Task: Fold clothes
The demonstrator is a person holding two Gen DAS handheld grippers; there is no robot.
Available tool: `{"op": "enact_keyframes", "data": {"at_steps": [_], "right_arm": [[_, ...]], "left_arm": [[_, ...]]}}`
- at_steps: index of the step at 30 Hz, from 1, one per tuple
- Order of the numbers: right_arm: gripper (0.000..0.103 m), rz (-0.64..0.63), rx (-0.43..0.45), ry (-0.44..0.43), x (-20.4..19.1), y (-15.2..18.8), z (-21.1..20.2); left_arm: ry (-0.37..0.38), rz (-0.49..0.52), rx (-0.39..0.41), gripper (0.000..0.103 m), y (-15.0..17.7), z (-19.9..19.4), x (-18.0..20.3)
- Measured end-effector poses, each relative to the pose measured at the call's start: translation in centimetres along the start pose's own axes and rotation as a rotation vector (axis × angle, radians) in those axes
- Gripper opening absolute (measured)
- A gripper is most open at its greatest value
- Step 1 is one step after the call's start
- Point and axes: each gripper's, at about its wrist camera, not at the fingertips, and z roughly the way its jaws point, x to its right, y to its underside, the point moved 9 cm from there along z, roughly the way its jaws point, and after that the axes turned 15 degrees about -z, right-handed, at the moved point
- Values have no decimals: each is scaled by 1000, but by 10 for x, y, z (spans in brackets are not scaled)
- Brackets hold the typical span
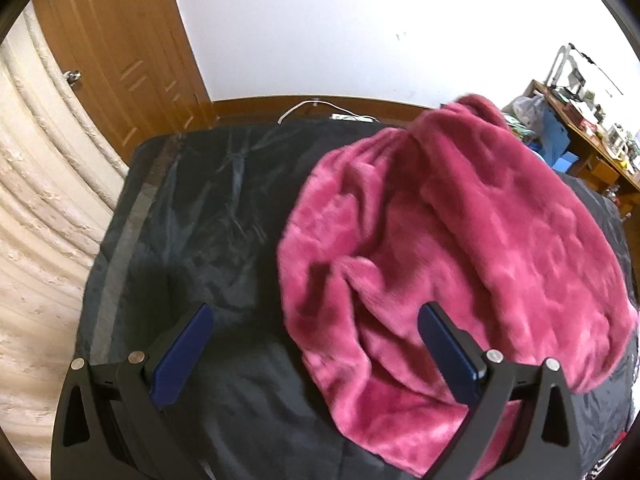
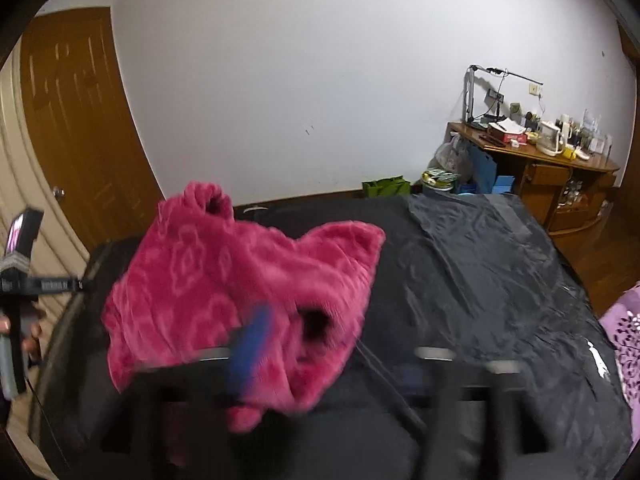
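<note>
A pink fleece garment (image 1: 460, 240) lies crumpled on the dark sheet (image 1: 192, 208) that covers the bed. My left gripper (image 1: 316, 310) hovers open over the garment's near left edge. Its right pad (image 1: 448, 352) is above the fleece and its left pad (image 1: 184, 356) is above bare sheet, with nothing pinched. The right wrist view is motion-blurred. There my right gripper (image 2: 332, 356) stands open over the near edge of the garment (image 2: 224, 276), its blue finger (image 2: 252, 348) in front of the fleece. A sleeve opening (image 2: 316, 322) shows between the fingers, and the pads do not press on it.
The left gripper's body and a person's hand (image 2: 24, 320) sit at the far left. A wooden door (image 2: 80, 128) is behind. A cluttered desk (image 2: 540, 160) and bags (image 2: 386, 186) stand beyond the bed. A power strip (image 1: 352, 117) lies by the far edge, purple patterned fabric (image 2: 624, 332) at right.
</note>
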Motion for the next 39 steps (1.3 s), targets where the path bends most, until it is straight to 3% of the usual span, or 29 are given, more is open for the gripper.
{"op": "enact_keyframes", "data": {"at_steps": [5,14,19,23,25,30,34,36,38,39], "right_arm": [[80,-4,10,-53,-14,-27,28],[80,-30,-40,-90,-42,-57,83],[80,-38,-77,-96,-52,-57,103],[80,-33,-120,-103,-54,-46,115],[80,-26,-137,-91,-50,-43,120],[80,2,-159,-90,-38,-45,132],[80,8,-178,-107,-36,-49,147],[80,19,-194,-147,-39,-49,154],[80,33,-213,-193,-44,-47,163],[80,34,-222,-214,-47,-45,166]], "left_arm": [[-1,-45,14,102,-33,18,-19],[88,-35,-58,102,-82,86,-15],[219,-45,-163,102,-80,121,7],[322,-21,-206,102,-72,130,30],[339,-9,-214,102,-70,136,39],[246,-1,-289,102,-56,169,44],[240,-36,-309,102,-53,174,43],[238,-38,-308,96,-52,173,41],[262,-39,-321,72,-50,172,40],[279,-41,-335,53,-49,171,39]]}}
